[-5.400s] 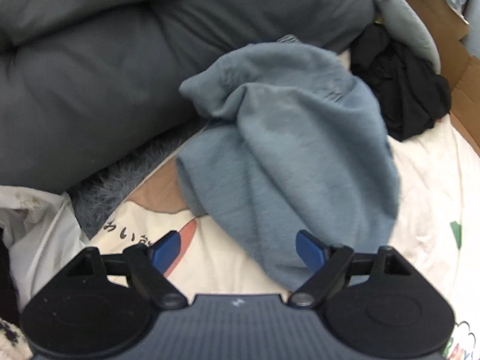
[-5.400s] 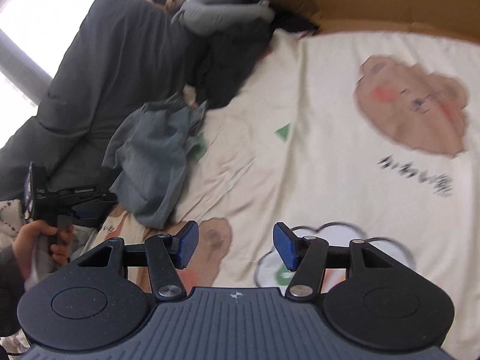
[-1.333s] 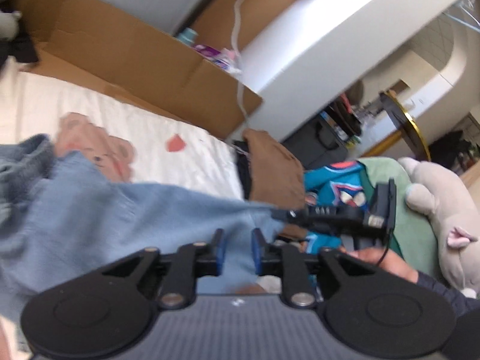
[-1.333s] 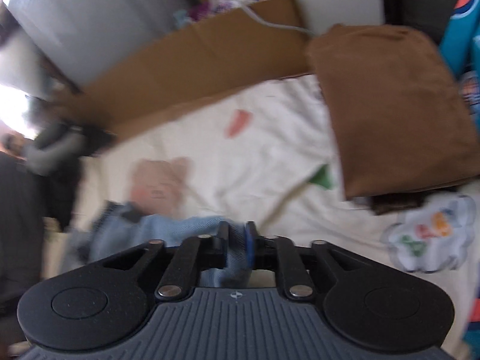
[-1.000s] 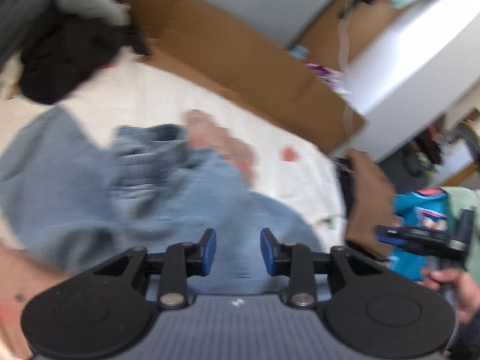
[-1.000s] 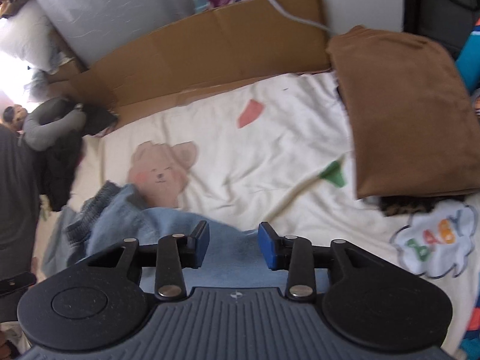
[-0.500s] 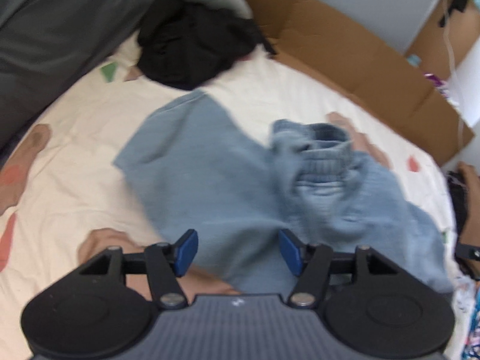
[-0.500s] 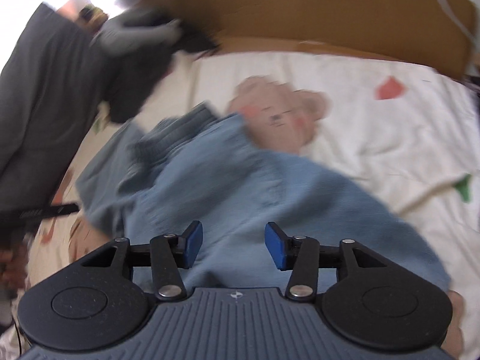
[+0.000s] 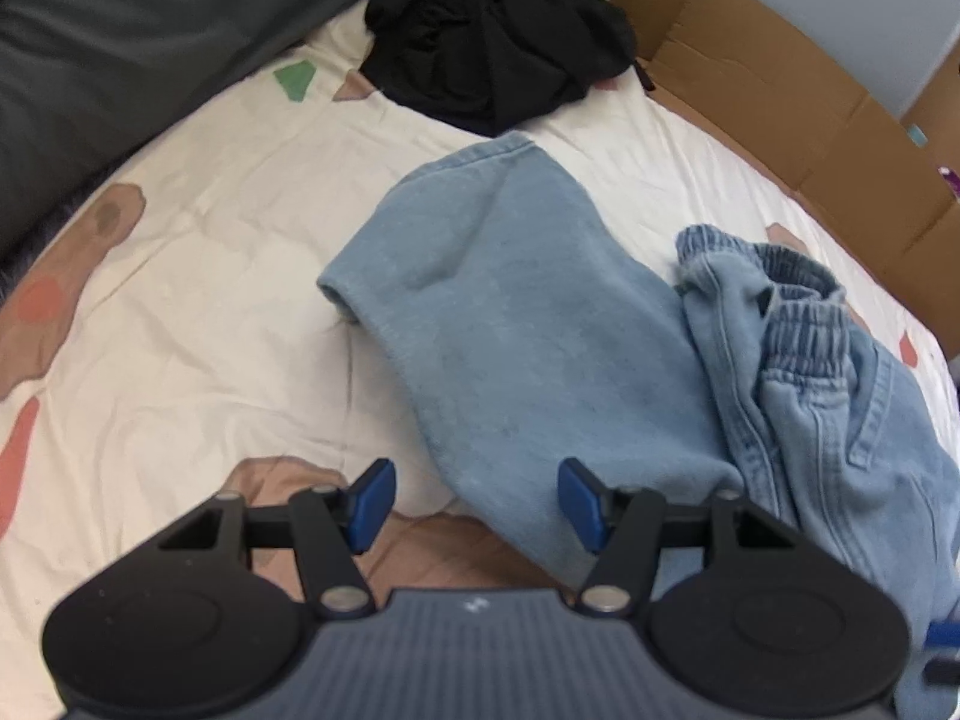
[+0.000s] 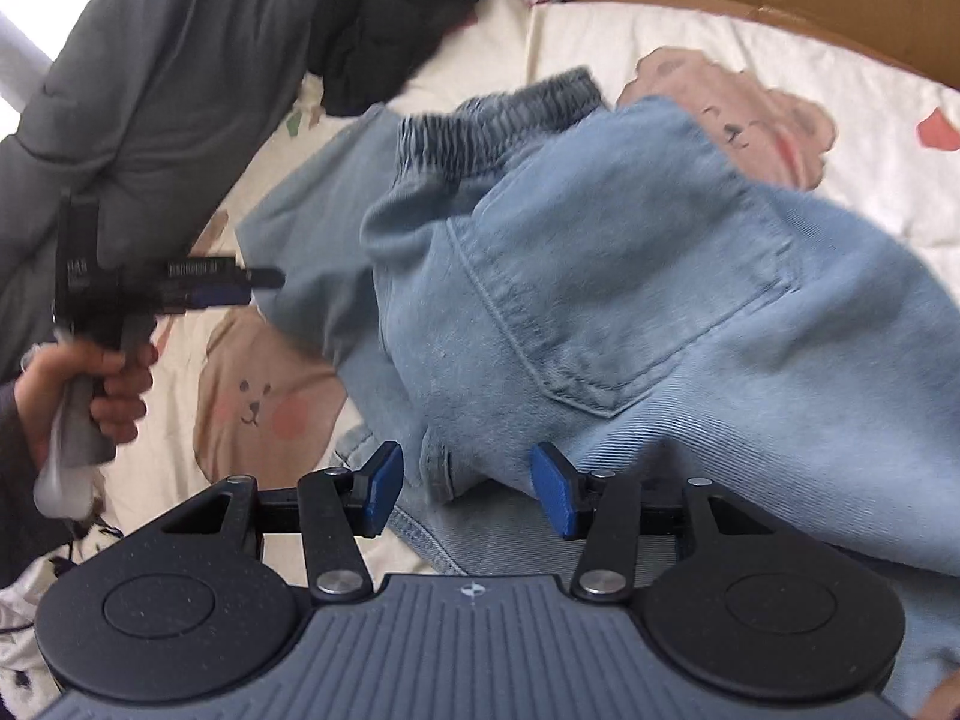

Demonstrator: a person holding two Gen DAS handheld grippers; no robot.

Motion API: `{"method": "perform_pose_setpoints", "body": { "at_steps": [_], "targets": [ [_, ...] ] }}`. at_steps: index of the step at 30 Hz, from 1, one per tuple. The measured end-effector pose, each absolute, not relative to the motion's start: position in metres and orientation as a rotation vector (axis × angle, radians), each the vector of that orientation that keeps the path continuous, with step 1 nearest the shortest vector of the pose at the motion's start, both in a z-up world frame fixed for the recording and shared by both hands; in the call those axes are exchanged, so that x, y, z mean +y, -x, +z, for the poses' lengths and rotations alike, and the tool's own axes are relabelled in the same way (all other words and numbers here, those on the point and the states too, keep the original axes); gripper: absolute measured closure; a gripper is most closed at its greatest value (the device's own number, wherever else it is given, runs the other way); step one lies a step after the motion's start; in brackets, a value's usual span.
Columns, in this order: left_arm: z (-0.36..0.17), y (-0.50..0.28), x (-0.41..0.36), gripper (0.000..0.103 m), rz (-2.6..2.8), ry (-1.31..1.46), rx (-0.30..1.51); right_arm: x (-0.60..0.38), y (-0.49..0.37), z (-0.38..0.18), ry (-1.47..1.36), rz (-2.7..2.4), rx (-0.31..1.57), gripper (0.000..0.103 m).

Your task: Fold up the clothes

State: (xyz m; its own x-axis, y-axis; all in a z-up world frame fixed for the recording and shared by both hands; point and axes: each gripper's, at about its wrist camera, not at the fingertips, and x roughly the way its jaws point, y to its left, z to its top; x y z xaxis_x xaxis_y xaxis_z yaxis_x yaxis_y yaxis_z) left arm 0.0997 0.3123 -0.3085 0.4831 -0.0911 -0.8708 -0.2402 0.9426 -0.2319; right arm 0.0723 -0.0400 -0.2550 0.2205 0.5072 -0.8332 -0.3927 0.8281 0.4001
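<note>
Jeans [image 9: 528, 324] lie rumpled on the printed sheet [image 9: 198, 276]; left tool [image 9: 474, 504] and right tool [image 10: 465, 483] both spread, gripping nothing.

White lettering sits on the left gripper [image 10: 264, 282] at the left of the right wrist view, too blurred to read, and no other text shows

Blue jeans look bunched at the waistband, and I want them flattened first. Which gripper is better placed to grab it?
Probably the right gripper: open, it hovers over the blue jeans with the waistband straight ahead. The left gripper, also open, faces the leg, waistband off to its side.
</note>
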Motion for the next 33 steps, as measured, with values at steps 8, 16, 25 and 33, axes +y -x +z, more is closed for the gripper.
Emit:
{"method": "perform_pose_setpoints", "body": {
  "at_steps": [8, 16, 25, 33],
  "targets": [
    [-0.320, -0.095, 0.318, 0.098, 0.086, 0.430, 1.055, -0.019, -0.073, -0.307, -0.183, 0.538, 1.247, 0.028],
    [-0.315, -0.074, 0.302, 0.099, 0.038, 0.454, 1.077, 0.001, -0.072, -0.315, 0.064, 0.505, 1.197, 0.077],
    [-0.309, -0.047, 0.247, 0.100, -0.102, 0.510, 1.141, -0.043, -0.076, -0.259, 0.014, 0.436, 1.076, 0.098],
    [-0.297, -0.046, 0.174, 0.099, -0.309, 0.531, 1.143, -0.100, -0.088, -0.227, 0.022, 0.328, 1.007, 0.101]
  ]
}}
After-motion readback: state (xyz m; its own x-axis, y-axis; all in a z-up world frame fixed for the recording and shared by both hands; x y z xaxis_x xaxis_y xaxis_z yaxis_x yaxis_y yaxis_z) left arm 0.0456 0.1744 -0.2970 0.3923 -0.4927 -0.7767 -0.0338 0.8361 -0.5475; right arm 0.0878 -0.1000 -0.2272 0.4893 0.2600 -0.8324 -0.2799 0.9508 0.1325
